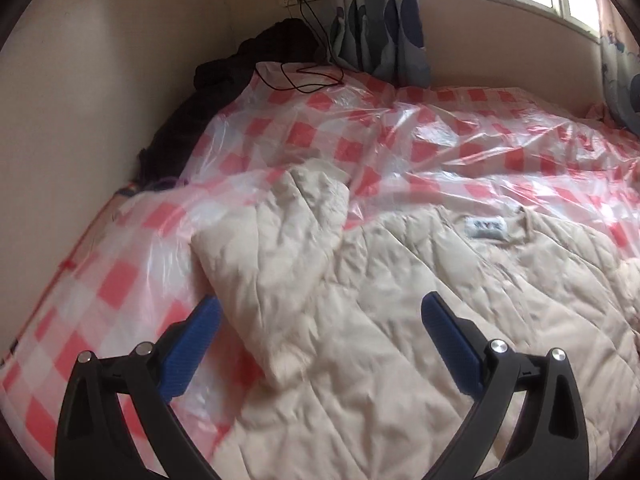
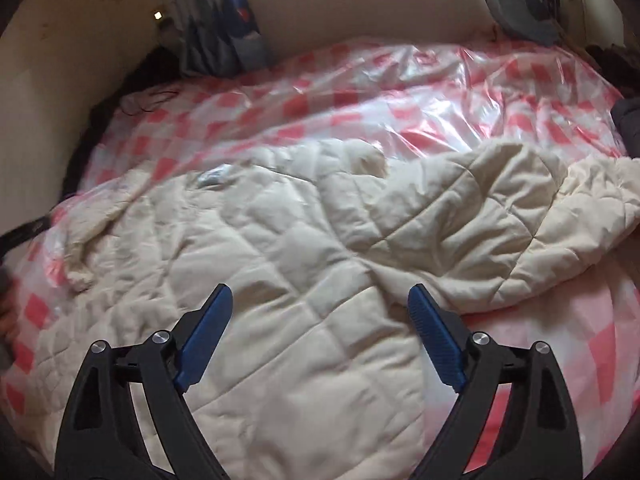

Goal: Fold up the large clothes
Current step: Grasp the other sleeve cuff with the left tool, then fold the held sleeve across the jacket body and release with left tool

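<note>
A cream quilted jacket (image 1: 400, 320) lies spread on a bed covered with clear plastic over a pink and white check sheet (image 1: 100, 280). Its collar label (image 1: 485, 227) faces up. Its left sleeve (image 1: 276, 232) is folded in over the body. My left gripper (image 1: 320, 308) is open and empty, just above the jacket by that sleeve. In the right wrist view the jacket (image 2: 300, 280) fills the middle, with its right sleeve (image 2: 500, 216) lying bunched out to the right. My right gripper (image 2: 320, 300) is open and empty above the jacket's body.
A wall runs along the bed's left side (image 1: 80, 120). Dark clothes (image 1: 216, 80) and a black cable (image 1: 300, 76) lie at the far left corner. Curtains (image 1: 380, 20) hang below a window at the head. The bed's plastic cover (image 2: 400, 92) stretches beyond the jacket.
</note>
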A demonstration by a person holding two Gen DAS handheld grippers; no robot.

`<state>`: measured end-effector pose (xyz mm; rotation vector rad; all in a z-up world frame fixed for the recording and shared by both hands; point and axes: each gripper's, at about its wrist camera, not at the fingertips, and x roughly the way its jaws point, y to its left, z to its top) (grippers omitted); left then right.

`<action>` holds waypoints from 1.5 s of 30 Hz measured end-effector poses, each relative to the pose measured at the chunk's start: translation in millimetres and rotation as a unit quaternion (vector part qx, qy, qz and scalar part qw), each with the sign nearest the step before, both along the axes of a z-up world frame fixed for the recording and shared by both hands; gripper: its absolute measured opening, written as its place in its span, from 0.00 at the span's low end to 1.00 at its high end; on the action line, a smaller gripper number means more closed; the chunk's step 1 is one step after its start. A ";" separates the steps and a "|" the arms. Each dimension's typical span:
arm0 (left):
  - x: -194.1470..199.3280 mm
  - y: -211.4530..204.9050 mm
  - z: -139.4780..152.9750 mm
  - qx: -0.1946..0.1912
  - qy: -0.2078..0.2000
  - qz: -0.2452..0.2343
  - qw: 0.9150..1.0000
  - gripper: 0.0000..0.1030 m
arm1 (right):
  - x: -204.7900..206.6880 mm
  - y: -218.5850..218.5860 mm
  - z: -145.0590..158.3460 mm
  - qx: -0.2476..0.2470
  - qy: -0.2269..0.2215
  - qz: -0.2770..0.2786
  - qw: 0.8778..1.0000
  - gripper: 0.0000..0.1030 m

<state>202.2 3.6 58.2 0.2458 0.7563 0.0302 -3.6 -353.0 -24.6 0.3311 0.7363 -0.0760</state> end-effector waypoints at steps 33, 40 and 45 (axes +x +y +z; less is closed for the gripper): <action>15.9 373.7 42.6 -0.302 0.010 0.309 0.902 0.42 | -11.4 79.8 -41.8 0.065 0.048 0.111 0.991 0.89; -71.9 403.3 62.2 -0.299 -0.076 0.351 0.884 0.68 | -11.1 77.3 -47.2 0.069 0.046 0.111 0.990 0.89; -70.4 270.0 67.2 -0.238 -0.085 0.139 0.957 0.80 | -13.5 89.7 -37.1 0.054 0.028 0.134 0.989 0.89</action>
